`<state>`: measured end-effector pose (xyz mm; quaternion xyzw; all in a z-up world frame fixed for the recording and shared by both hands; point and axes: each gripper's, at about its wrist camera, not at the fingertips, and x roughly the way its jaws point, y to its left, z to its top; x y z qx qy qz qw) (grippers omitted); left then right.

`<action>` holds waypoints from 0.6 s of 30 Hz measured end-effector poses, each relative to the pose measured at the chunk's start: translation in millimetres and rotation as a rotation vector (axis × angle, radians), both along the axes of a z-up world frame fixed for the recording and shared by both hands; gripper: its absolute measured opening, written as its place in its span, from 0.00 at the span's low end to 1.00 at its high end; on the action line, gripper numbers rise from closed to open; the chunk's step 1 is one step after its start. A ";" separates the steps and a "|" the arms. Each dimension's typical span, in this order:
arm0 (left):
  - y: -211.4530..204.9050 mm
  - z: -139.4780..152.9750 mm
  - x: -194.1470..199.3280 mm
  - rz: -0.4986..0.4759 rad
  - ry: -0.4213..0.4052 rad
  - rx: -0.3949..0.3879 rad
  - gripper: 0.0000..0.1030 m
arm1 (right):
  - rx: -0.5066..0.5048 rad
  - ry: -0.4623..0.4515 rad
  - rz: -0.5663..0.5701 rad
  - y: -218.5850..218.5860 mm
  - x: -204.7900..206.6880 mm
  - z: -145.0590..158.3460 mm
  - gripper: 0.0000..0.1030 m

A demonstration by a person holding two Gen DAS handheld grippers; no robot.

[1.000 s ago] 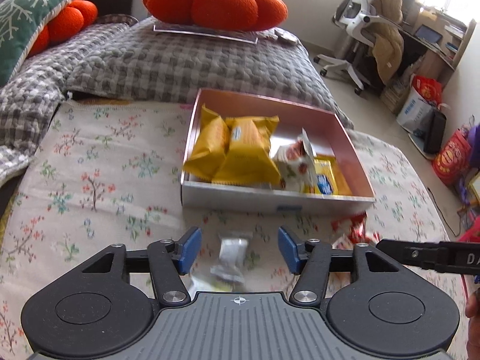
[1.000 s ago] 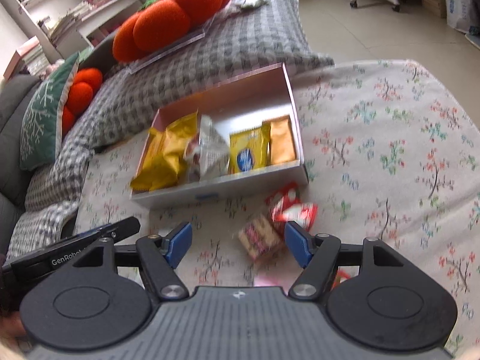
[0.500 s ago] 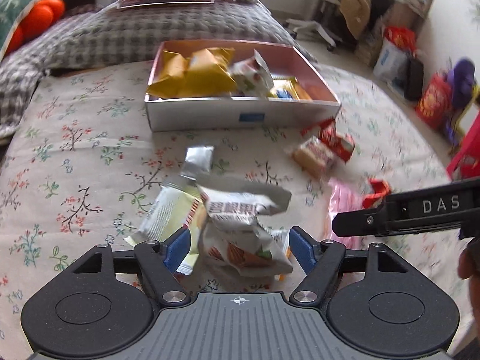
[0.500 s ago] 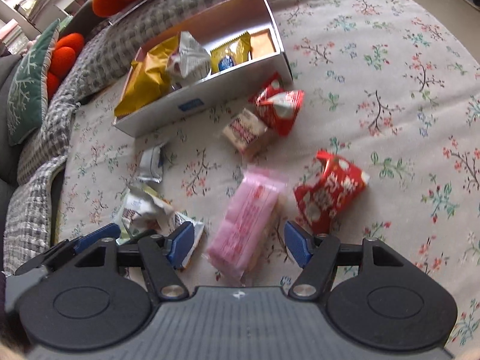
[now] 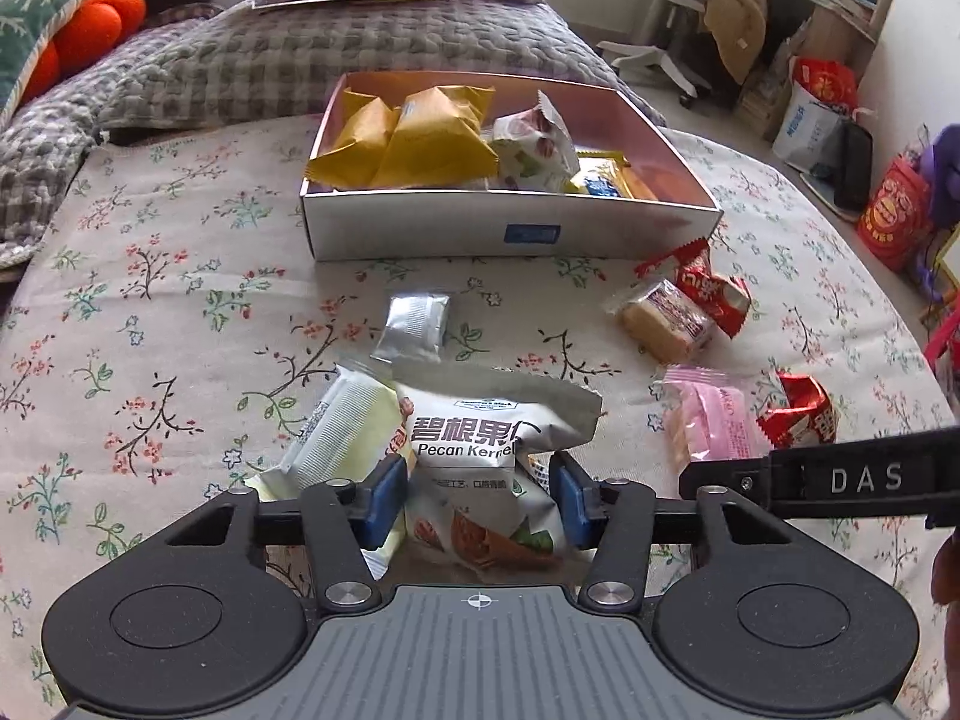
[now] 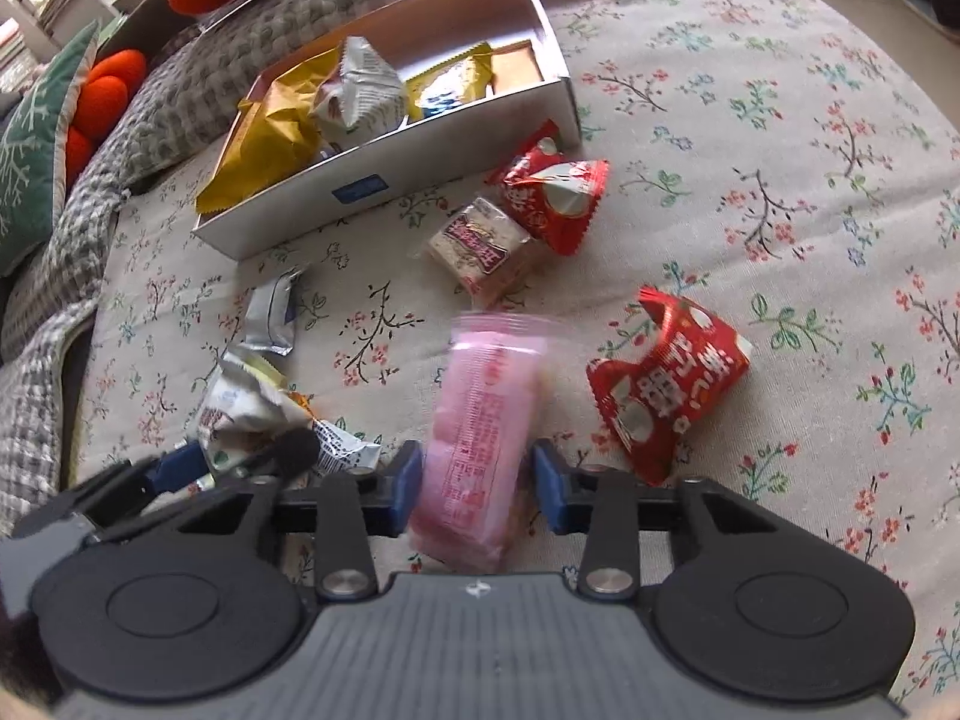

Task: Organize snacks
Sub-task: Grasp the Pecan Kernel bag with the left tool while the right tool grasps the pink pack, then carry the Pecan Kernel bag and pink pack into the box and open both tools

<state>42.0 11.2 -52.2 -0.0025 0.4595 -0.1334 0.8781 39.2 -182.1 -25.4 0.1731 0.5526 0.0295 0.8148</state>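
Near the half-filled box [image 5: 516, 234], six snacks are left, claws closing around pecan bag [image 5: 480, 450] and pink pack [image 6: 480, 420].

We read "Pecan Kernel" under Chinese characters "碧根果" on the white nut packet [image 5: 480, 450]; "DAS" stands on the black arm [image 5: 864, 477] at right.

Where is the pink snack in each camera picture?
Left wrist view: the pink snack lies low on the right, between the pecan bag and a red pack, just above the black bar of the right gripper.
Right wrist view: the pink snack stands at bottom centre, between the closing jaws of the right gripper.
Shared landmark: the snack box, farther back in both.
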 end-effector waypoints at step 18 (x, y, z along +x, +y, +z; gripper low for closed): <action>17.1 25.2 3.4 0.041 -0.042 -0.122 0.44 | 0.039 -0.098 -0.012 -10.6 3.5 21.8 0.28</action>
